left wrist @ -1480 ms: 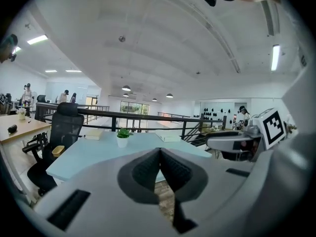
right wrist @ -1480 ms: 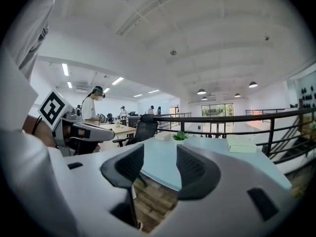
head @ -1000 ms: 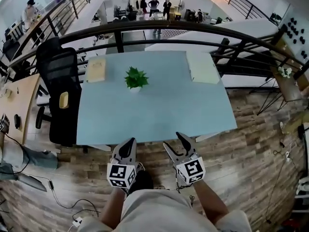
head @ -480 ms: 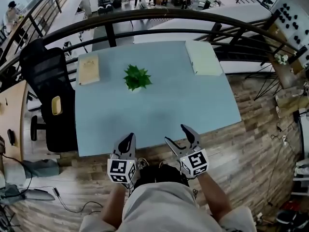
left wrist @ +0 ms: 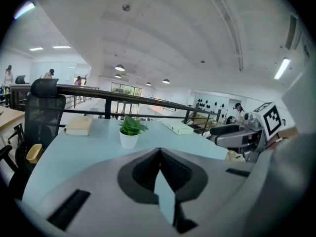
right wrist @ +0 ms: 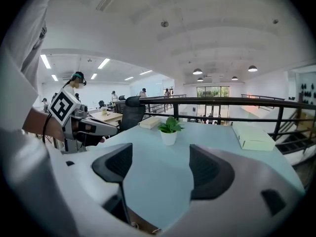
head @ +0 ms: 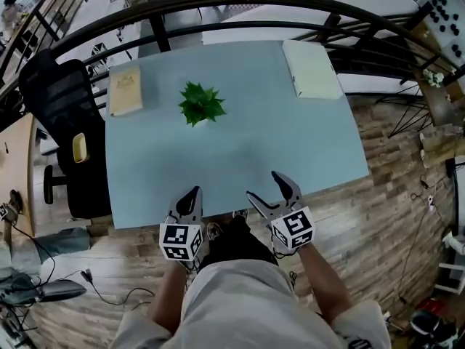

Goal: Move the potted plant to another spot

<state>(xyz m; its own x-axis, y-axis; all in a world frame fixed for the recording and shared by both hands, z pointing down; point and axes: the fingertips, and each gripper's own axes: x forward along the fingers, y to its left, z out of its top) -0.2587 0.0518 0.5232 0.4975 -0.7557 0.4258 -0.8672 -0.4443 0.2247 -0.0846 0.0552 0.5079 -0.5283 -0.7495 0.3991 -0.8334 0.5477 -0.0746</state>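
The potted plant (head: 201, 104), green leaves in a small white pot, stands upright on the pale blue table (head: 254, 151), left of the middle and toward the far side. It also shows in the left gripper view (left wrist: 129, 132) and the right gripper view (right wrist: 169, 130). Both grippers hover at the table's near edge, well short of the plant. My left gripper (head: 192, 195) (left wrist: 159, 154) is shut with nothing in it. My right gripper (head: 266, 186) (right wrist: 160, 166) is open; its jaws have just been opening, with nothing between them.
A tan book (head: 125, 91) lies at the table's far left corner and a white box (head: 312, 69) at the far right. A black office chair (head: 62, 115) stands at the left side. A dark railing (head: 218, 2) runs behind the table.
Both grippers have come forward and down to the table's near edge. The right gripper's jaws stand wider apart. The plant has not moved on the table.
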